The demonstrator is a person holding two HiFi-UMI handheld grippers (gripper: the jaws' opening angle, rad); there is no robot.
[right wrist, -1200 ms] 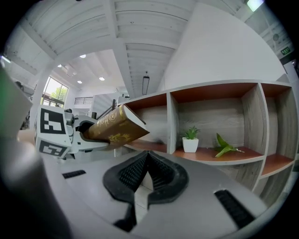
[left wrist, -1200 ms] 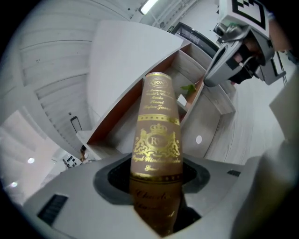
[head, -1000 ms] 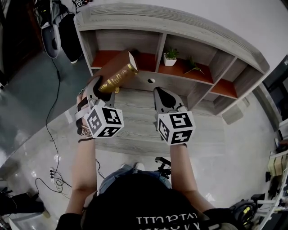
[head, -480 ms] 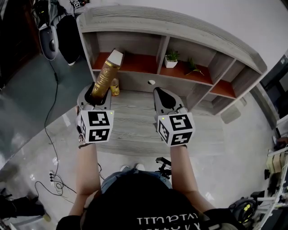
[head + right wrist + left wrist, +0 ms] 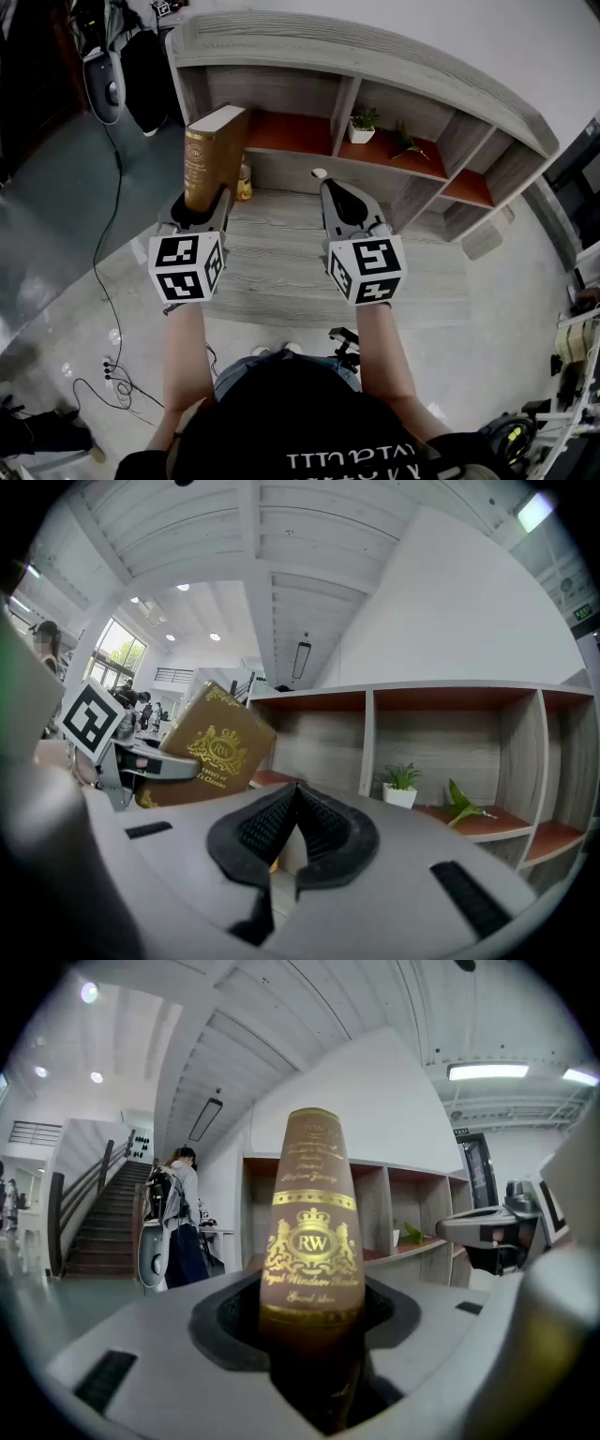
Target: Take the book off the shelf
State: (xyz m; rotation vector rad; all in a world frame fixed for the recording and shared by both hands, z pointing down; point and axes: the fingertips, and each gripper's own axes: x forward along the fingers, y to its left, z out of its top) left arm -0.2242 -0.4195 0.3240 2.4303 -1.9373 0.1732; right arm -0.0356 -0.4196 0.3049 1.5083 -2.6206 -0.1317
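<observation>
Standing upright in the left gripper (image 5: 201, 204), the brown book (image 5: 208, 155) is clamped at its lower end between the fingers — clear of the shelf (image 5: 375, 66), near its left compartment. Right gripper (image 5: 335, 191) hovers over the counter (image 5: 281, 258) — fingers together, empty.

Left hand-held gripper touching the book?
Touching. Left gripper view shows the book clamped between the jaws of the left hand-held gripper.

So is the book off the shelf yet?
Yes, that part looks done. The book is out of the shelf and stands upright in the left hand-held gripper, whose jaws clamp its lower end. The right hand-held gripper is shut and empty. What's left is probably just setting the book down somewhere.
</observation>
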